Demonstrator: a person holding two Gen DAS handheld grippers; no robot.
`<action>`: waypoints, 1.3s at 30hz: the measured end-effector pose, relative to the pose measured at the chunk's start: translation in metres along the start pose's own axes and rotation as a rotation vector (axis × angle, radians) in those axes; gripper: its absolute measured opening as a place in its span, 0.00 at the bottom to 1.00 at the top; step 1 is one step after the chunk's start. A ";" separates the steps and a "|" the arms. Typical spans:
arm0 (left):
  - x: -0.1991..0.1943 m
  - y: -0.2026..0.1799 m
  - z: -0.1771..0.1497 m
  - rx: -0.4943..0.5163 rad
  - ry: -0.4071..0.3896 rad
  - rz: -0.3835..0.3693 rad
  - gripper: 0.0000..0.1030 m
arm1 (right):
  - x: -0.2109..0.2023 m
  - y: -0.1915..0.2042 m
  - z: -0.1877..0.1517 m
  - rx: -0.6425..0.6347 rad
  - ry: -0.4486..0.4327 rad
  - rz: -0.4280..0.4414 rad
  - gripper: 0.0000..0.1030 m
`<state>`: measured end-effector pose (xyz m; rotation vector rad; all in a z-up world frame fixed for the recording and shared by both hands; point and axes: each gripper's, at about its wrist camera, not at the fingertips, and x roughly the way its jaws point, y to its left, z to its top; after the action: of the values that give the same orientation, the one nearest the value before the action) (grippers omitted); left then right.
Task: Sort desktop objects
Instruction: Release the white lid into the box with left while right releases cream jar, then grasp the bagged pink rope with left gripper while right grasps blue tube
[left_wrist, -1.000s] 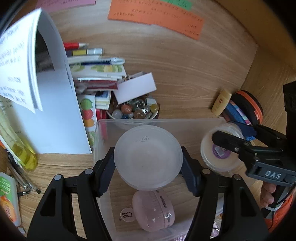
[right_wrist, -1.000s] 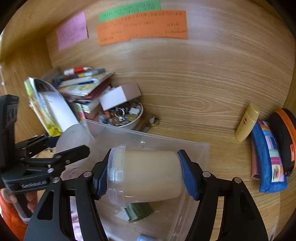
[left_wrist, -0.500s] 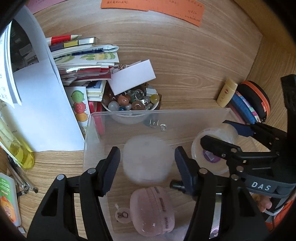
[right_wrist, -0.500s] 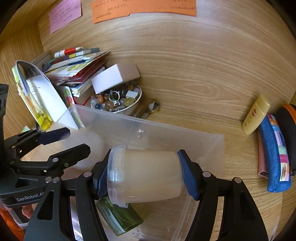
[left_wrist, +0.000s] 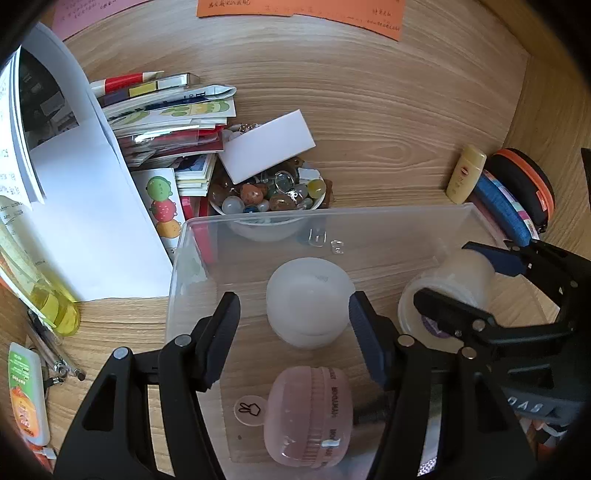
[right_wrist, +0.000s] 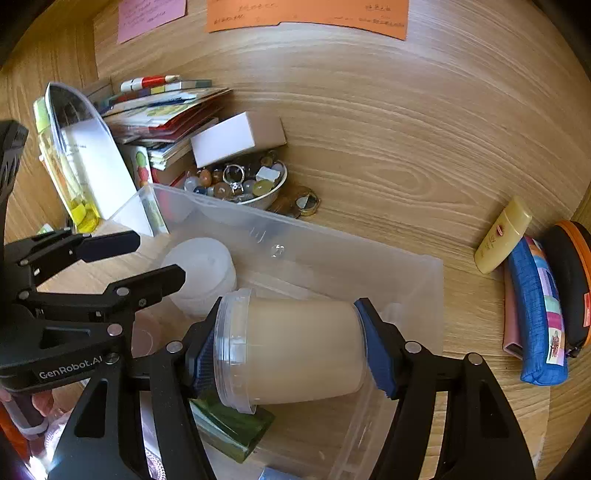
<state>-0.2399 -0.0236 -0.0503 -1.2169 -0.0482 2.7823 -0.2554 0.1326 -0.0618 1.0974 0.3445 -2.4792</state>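
A clear plastic bin (left_wrist: 332, 216) stands on the wooden desk. A frosted white round jar (left_wrist: 310, 302) rests on the bin's floor, with my left gripper (left_wrist: 293, 295) open above it and its fingers clear of the jar. A pink round case (left_wrist: 306, 417) lies nearer in the bin. My right gripper (right_wrist: 288, 321) is shut on a cream-filled clear jar (right_wrist: 295, 350), held sideways over the bin (right_wrist: 332, 236). In the right wrist view the left gripper (right_wrist: 159, 254) hovers by the frosted jar (right_wrist: 207, 273). A green object (right_wrist: 232, 424) lies under the held jar.
Behind the bin sit a bowl of beads (left_wrist: 269, 195), a white box (left_wrist: 266, 146) and a stack of books (left_wrist: 166, 122). An open booklet (left_wrist: 74, 184) and a yellow bottle (left_wrist: 48, 299) stand at left. A yellow tube (left_wrist: 465, 173) and pencil cases (left_wrist: 517, 192) lie at right.
My left gripper let go of the frosted jar, which now sits on the bin floor. My right gripper has sunk a little toward the bin with its jar.
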 end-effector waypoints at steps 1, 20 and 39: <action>0.000 0.000 0.000 0.002 0.000 0.005 0.59 | 0.000 0.001 -0.001 -0.005 -0.003 -0.006 0.62; -0.036 0.006 -0.002 -0.025 -0.067 0.061 0.73 | -0.028 -0.004 0.000 0.011 -0.152 -0.026 0.81; -0.140 -0.006 -0.030 0.022 -0.276 0.127 0.97 | -0.127 -0.011 -0.014 0.010 -0.342 0.014 0.96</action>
<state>-0.1232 -0.0331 0.0320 -0.8505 0.0390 3.0327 -0.1739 0.1810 0.0242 0.6568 0.2201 -2.5969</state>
